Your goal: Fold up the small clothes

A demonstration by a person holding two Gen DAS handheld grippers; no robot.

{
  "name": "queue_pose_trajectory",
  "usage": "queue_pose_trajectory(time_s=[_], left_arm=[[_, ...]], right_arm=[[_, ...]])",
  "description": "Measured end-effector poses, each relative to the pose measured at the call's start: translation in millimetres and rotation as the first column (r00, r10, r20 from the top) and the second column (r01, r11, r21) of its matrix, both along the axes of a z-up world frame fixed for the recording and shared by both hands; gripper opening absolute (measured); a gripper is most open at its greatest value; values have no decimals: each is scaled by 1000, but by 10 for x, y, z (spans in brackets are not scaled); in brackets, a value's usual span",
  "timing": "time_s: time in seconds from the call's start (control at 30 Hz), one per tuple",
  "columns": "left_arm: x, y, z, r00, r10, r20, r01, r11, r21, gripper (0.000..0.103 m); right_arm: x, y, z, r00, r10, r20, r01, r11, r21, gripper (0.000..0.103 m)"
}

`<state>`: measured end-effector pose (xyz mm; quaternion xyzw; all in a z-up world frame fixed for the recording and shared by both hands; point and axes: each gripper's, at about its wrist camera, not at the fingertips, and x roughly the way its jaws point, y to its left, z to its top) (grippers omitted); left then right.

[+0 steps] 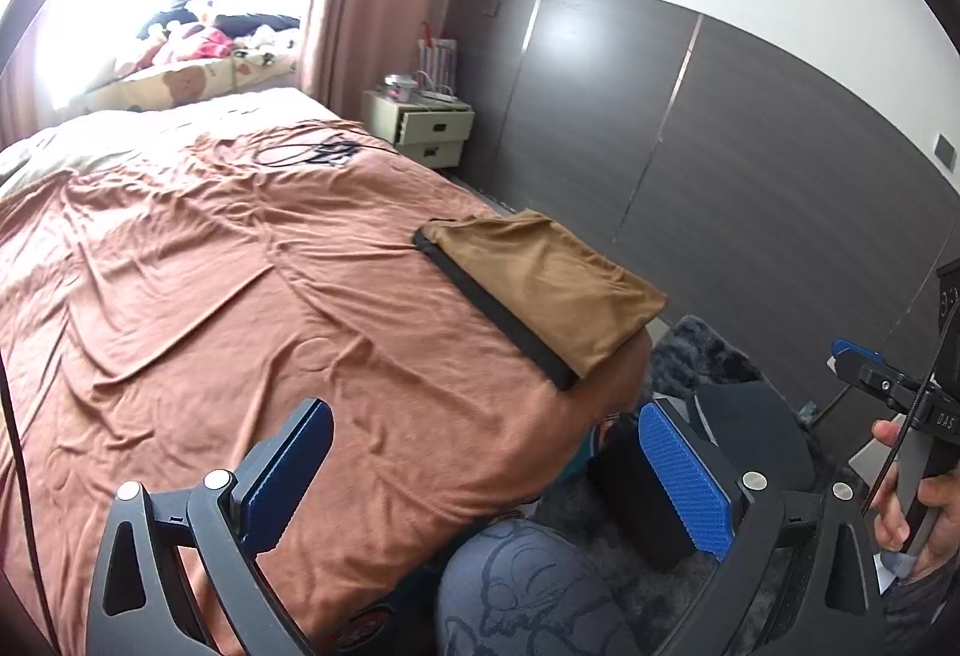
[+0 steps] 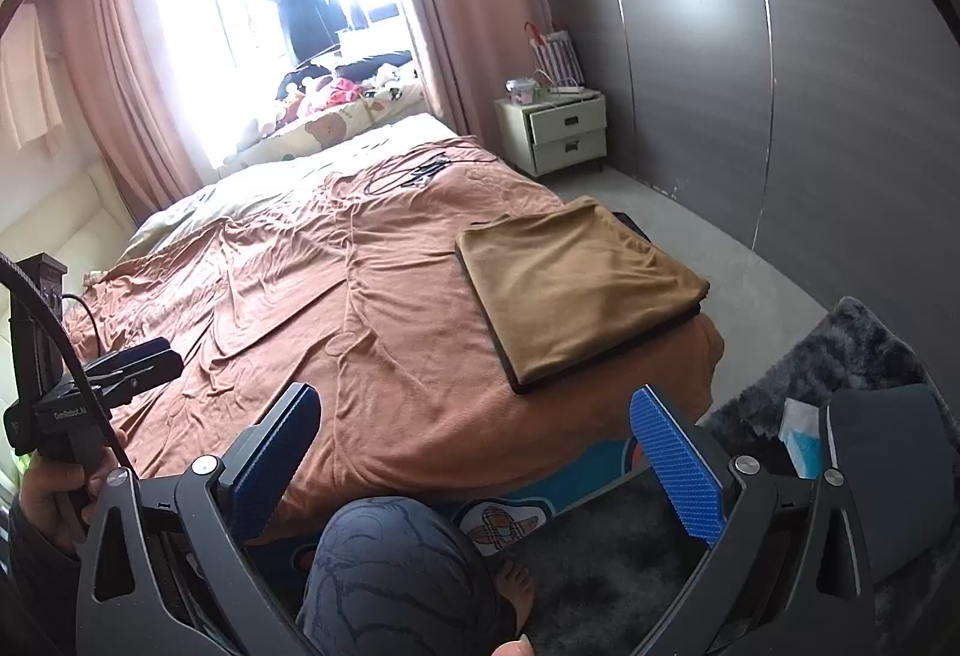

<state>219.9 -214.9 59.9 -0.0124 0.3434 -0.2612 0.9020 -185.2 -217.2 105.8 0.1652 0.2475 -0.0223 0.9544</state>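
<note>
A folded tan garment lies on a folded black one at the near right corner of the bed, which has a rumpled orange-brown cover. My left gripper hangs open over the bed's near edge, short of the stack, with nothing between its blue pads. My right gripper is also open and empty, held back from the stack above the bed's edge. Each gripper shows in the other's view, the right at the right edge and the left at the left, both in a hand.
A black cable lies on the far part of the bed. A pale nightstand stands by the grey wall panels. A dark shaggy rug and a tissue box are on the floor right of the bed. The person's knee is just below the grippers.
</note>
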Motion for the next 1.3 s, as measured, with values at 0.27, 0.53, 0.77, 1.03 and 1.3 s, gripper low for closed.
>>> queue_pose_trajectory(time_s=[0.27,0.53,0.77,1.03,1.3], left_arm=[[-373,688,115,995,75,65,-74,997,-8,102],[-745,1231,154,980,160,122,-158,987,-23,103],[-1076,1532,121,964,217,156,-215,976,-26,103],[-1410,1728,17,946,276,171,-276,961,-25,103],[-1664,1862,-118,931,321,172,-325,946,-5,103]], right_arm=[[-155,409,-9,999,22,33,-21,999,-38,103],[-202,724,-56,997,47,56,-44,998,-48,103],[-286,1002,-107,995,65,70,-58,993,-106,103],[-325,1231,-234,992,107,70,-99,990,-105,103],[-319,1475,-344,987,145,74,-134,982,-130,103]])
